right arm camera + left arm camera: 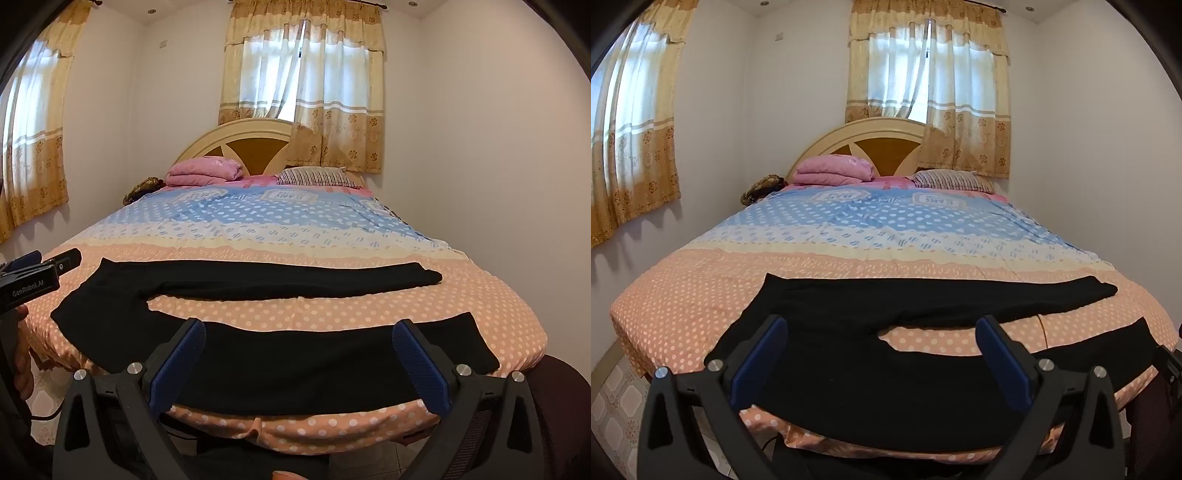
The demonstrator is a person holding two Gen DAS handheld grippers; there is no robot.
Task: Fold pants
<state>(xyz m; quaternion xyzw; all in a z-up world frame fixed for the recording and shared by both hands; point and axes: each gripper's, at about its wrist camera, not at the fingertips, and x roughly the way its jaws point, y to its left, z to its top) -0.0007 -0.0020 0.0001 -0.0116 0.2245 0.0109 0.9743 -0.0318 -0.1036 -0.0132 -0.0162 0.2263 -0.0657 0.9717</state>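
Bedroom, polka-dot bedspread [701, 295]: black pants [849, 369] spread flat at bed's foot edge, legs splayed apart, ready for folding. My left gripper [881, 354] and right gripper [297, 356] hover above near leg, jaws wide, holding nothing.

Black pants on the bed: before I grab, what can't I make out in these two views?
- Black pants: the near leg's lower edge, left wrist view, hidden behind the left gripper.
- Near leg hem: left wrist view, cut off by the dark right edge; visible in the right wrist view.
- Seams and folds: both views, fabric too dark.
- Brown item by the headboard: too small to identify.
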